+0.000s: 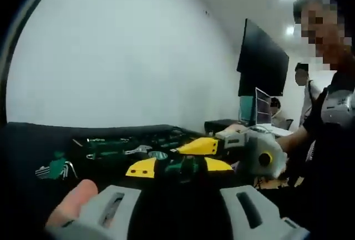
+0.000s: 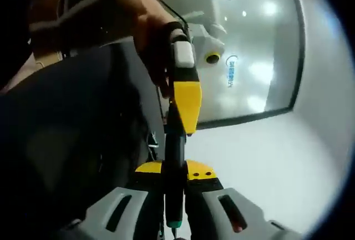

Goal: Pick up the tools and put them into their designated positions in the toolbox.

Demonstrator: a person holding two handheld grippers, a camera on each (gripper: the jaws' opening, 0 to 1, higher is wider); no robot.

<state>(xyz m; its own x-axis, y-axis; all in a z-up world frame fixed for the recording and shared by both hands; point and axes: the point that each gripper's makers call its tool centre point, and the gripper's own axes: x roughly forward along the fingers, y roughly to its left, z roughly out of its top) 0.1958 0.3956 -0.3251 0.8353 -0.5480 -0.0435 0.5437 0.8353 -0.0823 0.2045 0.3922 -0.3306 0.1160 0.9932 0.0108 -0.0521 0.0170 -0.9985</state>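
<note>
A dark green-handled tool (image 1: 183, 168) lies between the yellow tips of my left gripper (image 1: 180, 167), which is shut on it. My right gripper (image 1: 222, 146) comes in from the right with its yellow finger (image 1: 199, 146) just above the tool. In the right gripper view the same tool (image 2: 175, 184) runs upright between the yellow tips of my right gripper (image 2: 175, 170), shut on it. The left gripper's yellow finger (image 2: 186, 101) meets the tool's far end. Behind lies the open black toolbox (image 1: 33, 140) with green tools (image 1: 119, 152) in their slots.
A person (image 1: 333, 112) stands close on the right, hand on the right gripper. A thumb (image 1: 72, 204) rests by my left jaw. A laptop (image 1: 260, 110) and a dark monitor (image 1: 260, 57) stand at the back right. A white wall (image 1: 122, 57) lies behind the toolbox.
</note>
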